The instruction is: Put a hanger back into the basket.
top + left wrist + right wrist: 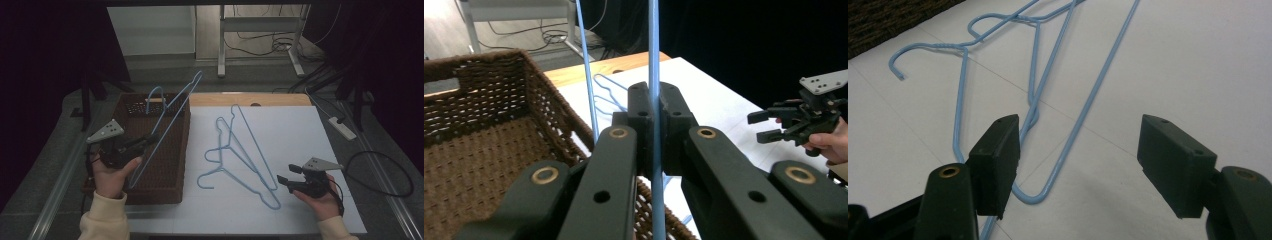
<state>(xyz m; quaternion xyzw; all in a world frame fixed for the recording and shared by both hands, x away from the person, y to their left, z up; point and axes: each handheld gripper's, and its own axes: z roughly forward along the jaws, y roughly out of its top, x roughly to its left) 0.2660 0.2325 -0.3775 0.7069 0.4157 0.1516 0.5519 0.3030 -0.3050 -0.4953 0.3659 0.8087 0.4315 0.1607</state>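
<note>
Pinching hanger (pixel 653 60) above basket (pixel 484 150).

- A lab or test room: dark curtains (pixel 45 60) around the table (pixel 295 150).
- Loose cables (pixel 260 42) on the floor, a metal stand (pixel 260 30), a power strip (pixel 342 127).

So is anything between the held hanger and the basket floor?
Nothing visible: the left gripper is shut on the hanger, which slants over the basket, whose floor looks bare in the left gripper view.
</note>
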